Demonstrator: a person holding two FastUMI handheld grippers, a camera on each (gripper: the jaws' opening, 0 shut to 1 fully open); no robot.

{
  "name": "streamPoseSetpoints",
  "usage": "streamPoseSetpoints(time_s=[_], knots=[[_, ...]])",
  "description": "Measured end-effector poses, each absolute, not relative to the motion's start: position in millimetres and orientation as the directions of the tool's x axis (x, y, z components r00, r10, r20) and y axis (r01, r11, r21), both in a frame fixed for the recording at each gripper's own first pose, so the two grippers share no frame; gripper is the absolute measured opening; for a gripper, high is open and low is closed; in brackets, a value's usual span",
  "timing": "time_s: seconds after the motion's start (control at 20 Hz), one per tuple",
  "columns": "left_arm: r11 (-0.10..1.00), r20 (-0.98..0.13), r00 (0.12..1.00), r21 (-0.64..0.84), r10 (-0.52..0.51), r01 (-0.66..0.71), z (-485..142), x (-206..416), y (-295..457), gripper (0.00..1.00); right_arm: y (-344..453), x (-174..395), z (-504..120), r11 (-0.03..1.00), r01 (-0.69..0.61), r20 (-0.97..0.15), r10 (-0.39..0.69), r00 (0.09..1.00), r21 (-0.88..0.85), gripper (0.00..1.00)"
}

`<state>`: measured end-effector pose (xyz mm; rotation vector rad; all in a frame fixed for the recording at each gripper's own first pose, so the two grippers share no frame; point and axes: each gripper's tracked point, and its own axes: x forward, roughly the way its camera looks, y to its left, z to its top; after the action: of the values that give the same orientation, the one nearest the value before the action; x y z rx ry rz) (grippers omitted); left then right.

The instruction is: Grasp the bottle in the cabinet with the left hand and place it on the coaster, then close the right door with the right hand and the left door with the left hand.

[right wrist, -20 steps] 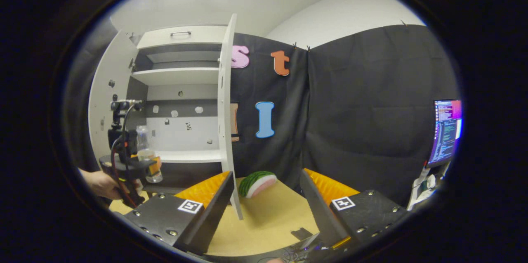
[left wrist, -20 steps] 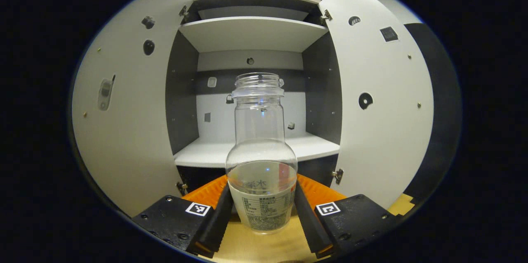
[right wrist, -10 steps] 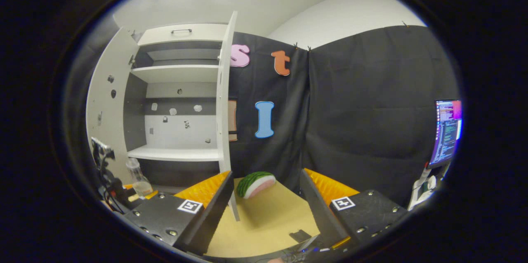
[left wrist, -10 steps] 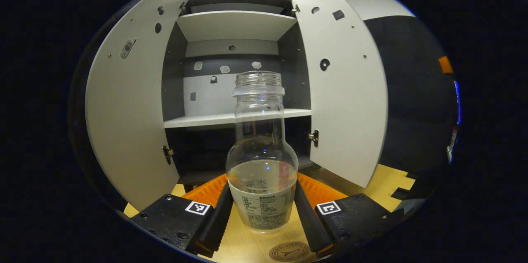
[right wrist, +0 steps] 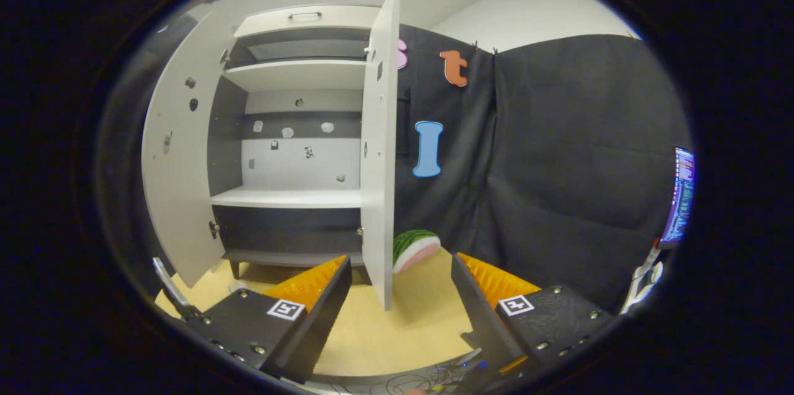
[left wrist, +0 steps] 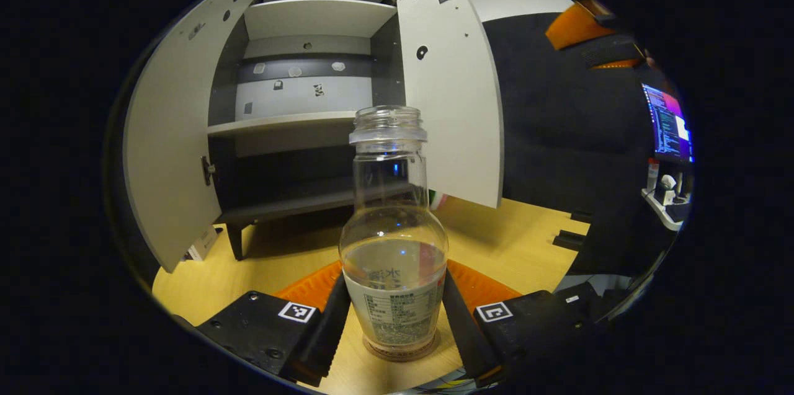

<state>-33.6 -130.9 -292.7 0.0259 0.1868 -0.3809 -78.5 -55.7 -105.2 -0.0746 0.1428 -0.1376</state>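
At the bottom centre of the left gripper view, the left gripper clamped the bottle, which stood upright on the coaster. In the right gripper view, the right gripper gaped empty below the right door.

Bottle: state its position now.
In the left gripper view, the bottle stands upright on the coaster, between the left gripper fingers, before the open cabinet.
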Motion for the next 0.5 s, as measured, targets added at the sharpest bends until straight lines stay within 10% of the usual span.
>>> streamPoseSetpoints(time_s=[0.5], knots=[[0.884,-0.199,0.863,-0.054,-0.465,0.464,-346,-23,-142,0.81,-58,-95,-163,0.975,0.194,-0.265,-0.215,0.940,-0.105,0.98]])
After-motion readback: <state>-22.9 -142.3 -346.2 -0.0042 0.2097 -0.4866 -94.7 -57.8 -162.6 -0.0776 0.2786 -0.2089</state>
